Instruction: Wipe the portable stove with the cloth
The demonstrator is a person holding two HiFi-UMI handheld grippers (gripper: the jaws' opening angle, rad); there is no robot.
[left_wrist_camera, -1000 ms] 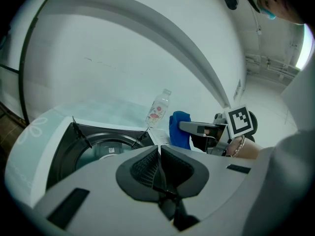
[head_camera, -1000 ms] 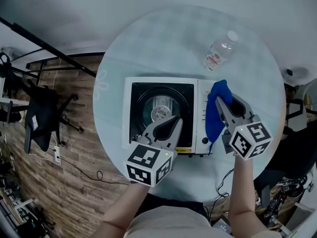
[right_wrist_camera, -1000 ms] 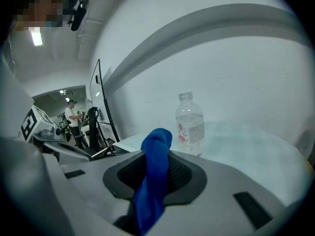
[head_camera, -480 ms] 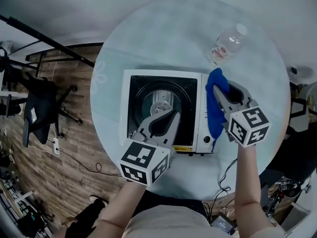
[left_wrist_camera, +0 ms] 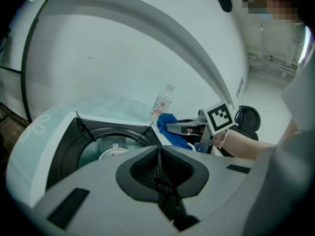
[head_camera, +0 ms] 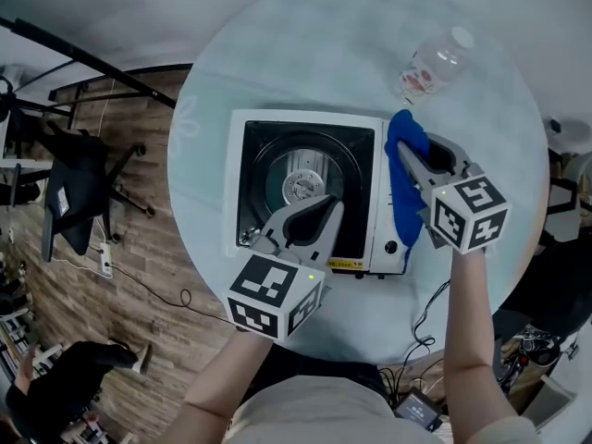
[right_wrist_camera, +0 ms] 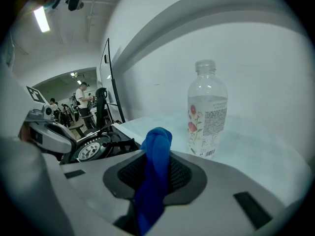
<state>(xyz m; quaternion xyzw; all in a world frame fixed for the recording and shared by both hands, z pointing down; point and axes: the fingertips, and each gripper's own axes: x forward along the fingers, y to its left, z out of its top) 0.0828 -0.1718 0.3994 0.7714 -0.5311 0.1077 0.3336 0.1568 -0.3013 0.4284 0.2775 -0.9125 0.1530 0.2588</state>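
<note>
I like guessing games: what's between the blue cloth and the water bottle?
Nothing, only a bare strip of table separates the cloth and the bottle, seen in the head view.

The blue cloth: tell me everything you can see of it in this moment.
The cloth is bright blue, soft-looking fabric, bunched into a long crumpled strip. The right gripper is shut on it, with a fold poking past the tips and the rest trailing back. It lies along the white right-hand panel of the portable stove, beside the black burner recess.
</note>
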